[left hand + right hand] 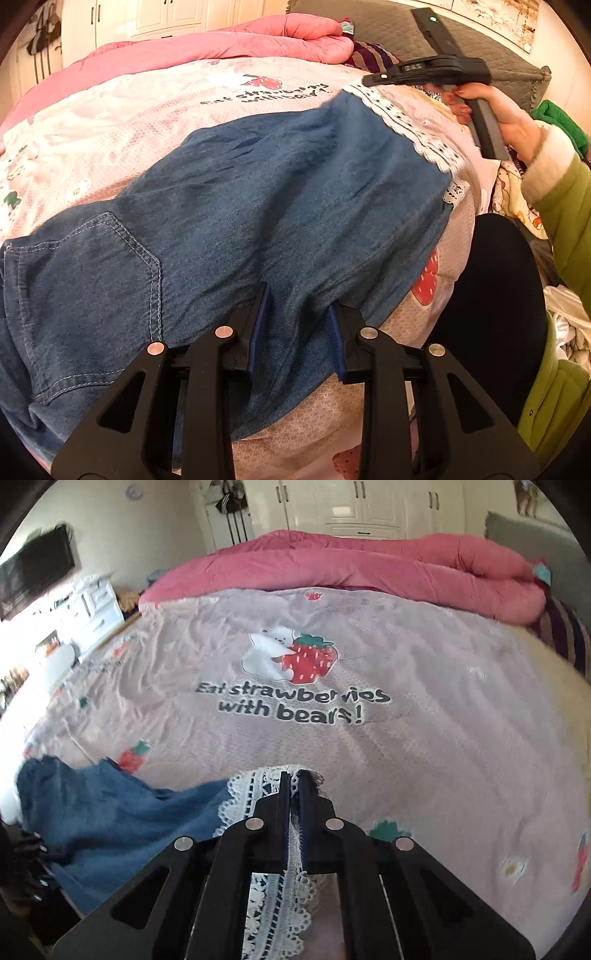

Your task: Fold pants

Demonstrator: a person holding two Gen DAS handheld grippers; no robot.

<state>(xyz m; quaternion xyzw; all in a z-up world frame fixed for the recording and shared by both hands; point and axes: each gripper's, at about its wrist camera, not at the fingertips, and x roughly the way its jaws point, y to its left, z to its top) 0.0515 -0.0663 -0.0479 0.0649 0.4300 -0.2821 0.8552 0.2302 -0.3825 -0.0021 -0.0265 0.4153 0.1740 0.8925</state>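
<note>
bedsheet (pixel 424 701) reads "eat strawberries with bears!"; right tool (pixel 293 779) pinches lace hem (pixel 243 797); left tool (pixel 295 325) wide.

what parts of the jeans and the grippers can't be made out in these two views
- Waistband of the denim pants: cut off by the left and bottom edge of the left wrist view.
- Pants under the left gripper: its open jaws cover the cloth below them.
- Right gripper in the left wrist view: its jaws are hidden behind its own body.
- Lace hem: in the right wrist view the shut jaws cover the pinched part.
</note>
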